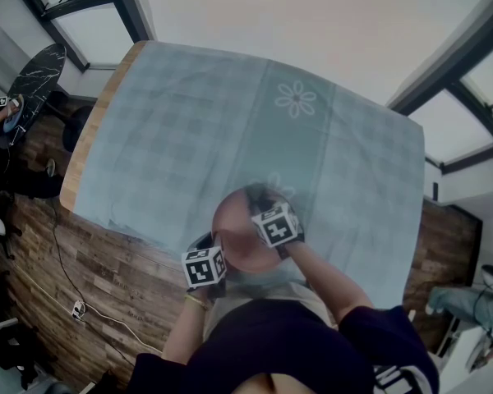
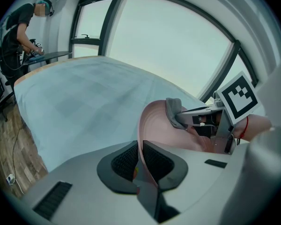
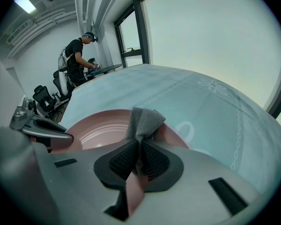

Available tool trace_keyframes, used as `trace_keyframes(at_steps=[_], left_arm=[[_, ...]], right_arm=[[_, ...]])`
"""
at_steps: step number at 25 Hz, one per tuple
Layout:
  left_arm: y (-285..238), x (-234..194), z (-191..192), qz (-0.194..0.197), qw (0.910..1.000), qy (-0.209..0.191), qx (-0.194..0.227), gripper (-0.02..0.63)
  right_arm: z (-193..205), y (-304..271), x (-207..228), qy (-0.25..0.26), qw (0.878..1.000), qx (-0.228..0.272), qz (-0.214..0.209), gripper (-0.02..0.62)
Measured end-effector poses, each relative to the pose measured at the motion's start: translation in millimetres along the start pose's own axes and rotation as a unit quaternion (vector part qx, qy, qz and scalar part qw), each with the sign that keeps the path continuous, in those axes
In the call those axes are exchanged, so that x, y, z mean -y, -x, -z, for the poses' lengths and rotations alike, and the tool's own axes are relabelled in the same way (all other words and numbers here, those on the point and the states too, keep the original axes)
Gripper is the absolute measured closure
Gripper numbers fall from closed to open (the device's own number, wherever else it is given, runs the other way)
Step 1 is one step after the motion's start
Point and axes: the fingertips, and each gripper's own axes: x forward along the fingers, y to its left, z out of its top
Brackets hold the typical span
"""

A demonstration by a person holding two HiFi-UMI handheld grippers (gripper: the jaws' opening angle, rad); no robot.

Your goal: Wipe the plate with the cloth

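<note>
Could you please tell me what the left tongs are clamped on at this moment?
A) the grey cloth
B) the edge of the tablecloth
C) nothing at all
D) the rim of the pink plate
D: in the left gripper view the left tongs are closed on the rim of the pink plate, while the grey cloth is pinched in the right tongs.

Left gripper [image 2: 140,159] jaws clamped on plate [image 2: 154,121] rim. Right gripper [image 3: 139,159] jaws pinching cloth [image 3: 143,121]. Left arm [image 1: 181,335] and right arm [image 1: 333,281] bent, grippers near each other.
</note>
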Motion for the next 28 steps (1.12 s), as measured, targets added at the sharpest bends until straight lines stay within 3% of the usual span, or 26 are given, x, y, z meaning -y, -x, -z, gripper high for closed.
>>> trace_keyframes(at_steps=[28], left_arm=[[-2.4, 0.9, 0.2, 0.003, 1.0000, 0.008, 0.000, 0.560]], right_arm=[[2.8, -6.3, -63.1, 0.061, 0.997, 0.001, -0.043, 0.563]])
